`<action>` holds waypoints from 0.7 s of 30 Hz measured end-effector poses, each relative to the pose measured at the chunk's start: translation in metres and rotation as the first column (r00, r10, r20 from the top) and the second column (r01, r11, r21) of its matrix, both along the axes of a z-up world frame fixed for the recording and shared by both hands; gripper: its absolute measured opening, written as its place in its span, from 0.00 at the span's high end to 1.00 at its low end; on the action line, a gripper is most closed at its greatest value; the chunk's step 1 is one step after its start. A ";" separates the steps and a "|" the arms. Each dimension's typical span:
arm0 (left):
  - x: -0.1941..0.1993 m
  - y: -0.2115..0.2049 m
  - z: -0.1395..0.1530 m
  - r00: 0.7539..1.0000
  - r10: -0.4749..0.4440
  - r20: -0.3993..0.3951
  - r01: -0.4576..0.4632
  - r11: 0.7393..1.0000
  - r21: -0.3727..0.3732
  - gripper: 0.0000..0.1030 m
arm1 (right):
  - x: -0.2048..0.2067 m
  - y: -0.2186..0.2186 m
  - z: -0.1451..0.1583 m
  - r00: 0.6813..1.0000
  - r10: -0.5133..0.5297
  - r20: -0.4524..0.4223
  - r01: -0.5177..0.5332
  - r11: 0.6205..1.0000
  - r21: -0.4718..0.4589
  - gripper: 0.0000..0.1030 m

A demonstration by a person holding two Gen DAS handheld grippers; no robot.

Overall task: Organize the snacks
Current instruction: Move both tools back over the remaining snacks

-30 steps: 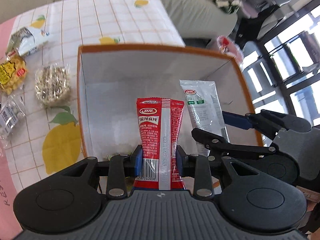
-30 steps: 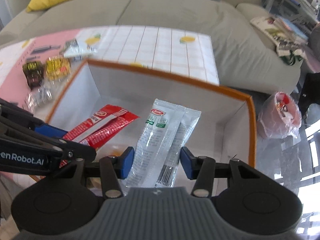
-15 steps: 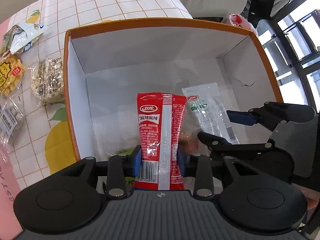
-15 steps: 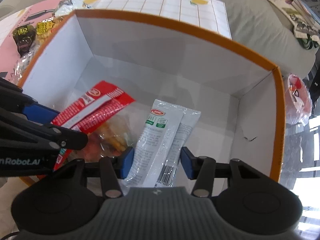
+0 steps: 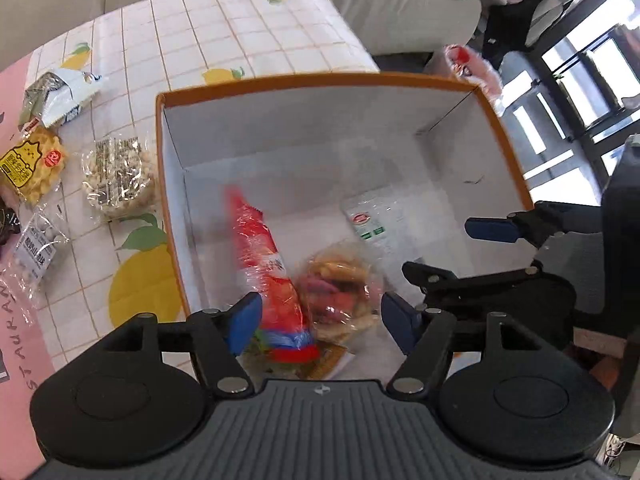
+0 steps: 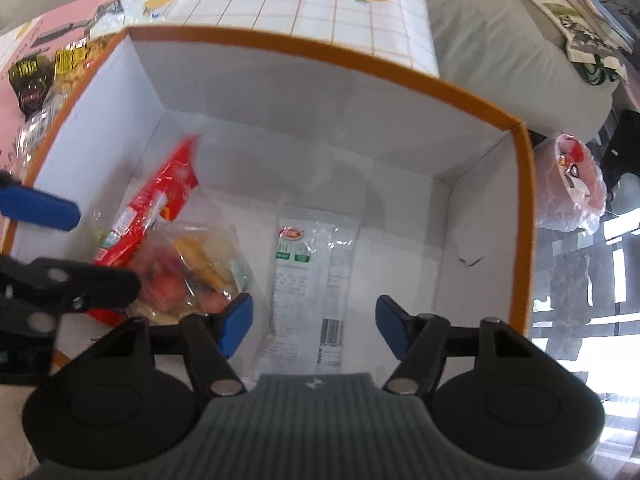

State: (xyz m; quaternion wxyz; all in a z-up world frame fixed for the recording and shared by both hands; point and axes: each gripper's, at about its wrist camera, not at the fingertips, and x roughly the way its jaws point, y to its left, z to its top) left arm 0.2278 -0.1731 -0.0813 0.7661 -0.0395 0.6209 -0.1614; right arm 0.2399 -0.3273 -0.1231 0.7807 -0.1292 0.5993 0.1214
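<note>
An orange-rimmed white box (image 5: pixel 320 77) (image 6: pixel 460 92) stands on the tablecloth. Inside it lie a red snack packet (image 5: pixel 264 264) (image 6: pixel 160 200), a clear bag of mixed snacks (image 5: pixel 340 284) (image 6: pixel 196 268) and a white-and-green packet (image 5: pixel 376 224) (image 6: pixel 312 276). My left gripper (image 5: pixel 320 320) is open above the red packet, which looks blurred and tilted against the bag. My right gripper (image 6: pixel 314 324) is open above the white-and-green packet, which lies flat on the box floor. Each gripper shows in the other's view, the right gripper (image 5: pixel 448 252) and the left gripper (image 6: pixel 60 248).
Left of the box, several loose snack packets lie on the lemon-print cloth: a yellow one (image 5: pixel 30 166), a clear nut pack (image 5: pixel 118 178), a white-green bag (image 5: pixel 56 96), a small white pack (image 5: pixel 36 252). A grey sofa (image 6: pixel 500 48) is behind; a red-and-clear plastic bag (image 6: pixel 572 184) hangs at right.
Both grippers have opened and let go. The red packet has dropped and tipped over in the box; the white-and-green packet now lies flat on the box floor.
</note>
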 end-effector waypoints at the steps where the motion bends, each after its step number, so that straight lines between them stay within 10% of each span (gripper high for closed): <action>1: -0.002 0.002 0.004 1.000 0.002 0.008 -0.002 1.000 -0.002 0.22 | -0.002 0.000 0.005 1.000 -0.007 0.011 0.007 1.000 -0.003 0.35; 11: -0.032 0.024 0.054 0.977 0.020 0.214 -0.015 0.999 -0.028 0.23 | -0.033 0.011 0.057 0.974 -0.144 0.173 0.146 0.989 0.001 0.32; 21: -0.079 0.061 0.100 0.874 -0.036 0.485 -0.005 0.997 0.083 0.23 | -0.084 0.051 0.097 0.893 -0.286 0.348 0.233 0.955 0.186 0.32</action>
